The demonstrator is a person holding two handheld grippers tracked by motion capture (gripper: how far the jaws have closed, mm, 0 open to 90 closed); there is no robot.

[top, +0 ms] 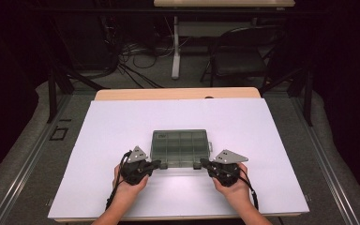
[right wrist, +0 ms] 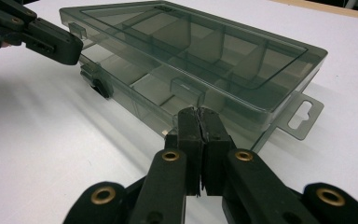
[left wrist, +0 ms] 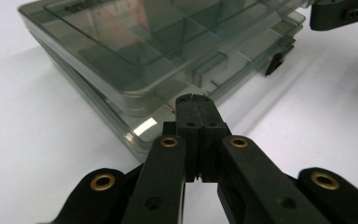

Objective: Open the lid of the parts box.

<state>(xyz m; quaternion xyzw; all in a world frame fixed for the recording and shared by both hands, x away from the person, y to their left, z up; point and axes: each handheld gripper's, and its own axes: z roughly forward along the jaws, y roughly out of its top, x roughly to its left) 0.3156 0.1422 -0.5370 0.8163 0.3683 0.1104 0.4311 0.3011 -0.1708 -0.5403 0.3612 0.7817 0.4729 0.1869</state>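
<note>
Nearest the camera in the high view, the person's two hands come up from the bottom edge, each holding a gripper at the near edge of a smoky-grey compartment organizer box [top: 180,148] lying flat on the white tabletop [top: 122,122].

The left gripper [top: 158,164] has its jaws pressed fully together, nothing between them; in the left gripper view its tips [left wrist: 195,100] sit at the box's front wall near one corner, touching or just short of it. The right gripper [top: 202,163] is likewise closed with nothing held, its tips [right wrist: 196,113] at the front edge by a small latch tab [right wrist: 186,88], not far from the hang tab [right wrist: 302,117] at the box's end. A black clasp [right wrist: 98,84] shows farther along the same front.

The lid appears to be down, with the divided compartments visible through it. The step in hand looks like working the front latches to open the box. The next move likely calls for wedging each closed tip under its latch and prying up evenly, while keeping the light box from sliding away across the smooth tabletop.
</note>
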